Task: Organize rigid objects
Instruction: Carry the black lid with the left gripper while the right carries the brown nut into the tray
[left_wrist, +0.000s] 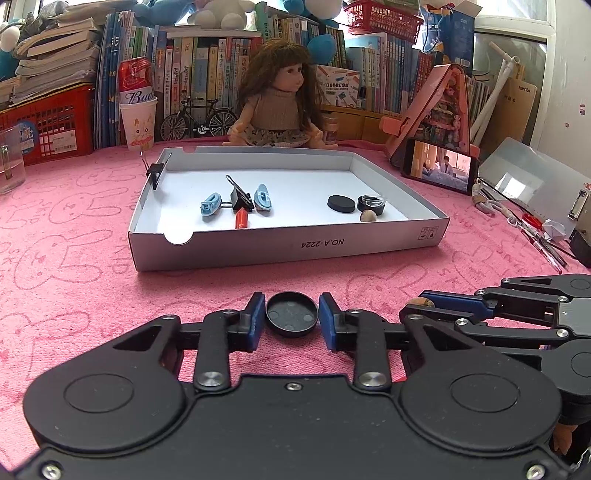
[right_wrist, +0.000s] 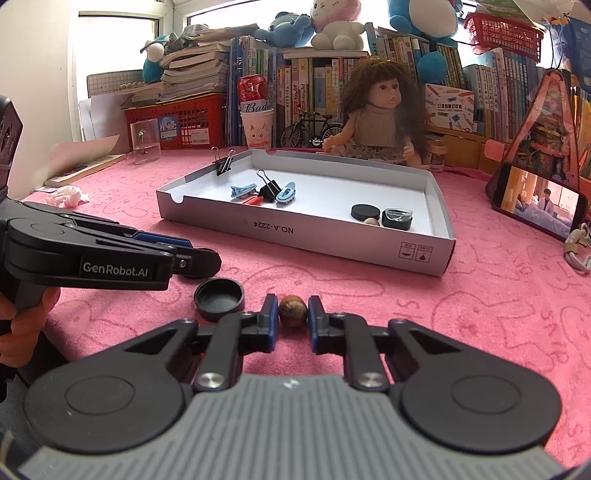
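Note:
A shallow black round lid (left_wrist: 291, 314) lies open side up on the pink cloth. In the left wrist view it shows in the gap between my left gripper's (left_wrist: 292, 299) blue pads. The right wrist view shows the lid (right_wrist: 219, 300) lying free, just below and ahead of the left gripper (right_wrist: 206, 254), whose jaws stand a little apart. My right gripper (right_wrist: 293, 297) is shut on a brown nut (right_wrist: 292, 312) resting on the cloth; its tip (left_wrist: 415, 304) also shows beside the left one. The white tray (left_wrist: 288, 247) ahead holds blue clips, a binder clip, a black disc, a jar and another nut.
A doll (left_wrist: 277, 99), a bicycle model and shelves of books stand behind the tray. A propped phone (left_wrist: 439, 170) and pens (left_wrist: 539, 240) lie to the right, and a glass (right_wrist: 144, 142) and a red basket (right_wrist: 177, 122) to the left. A hand (right_wrist: 22, 325) holds the left gripper.

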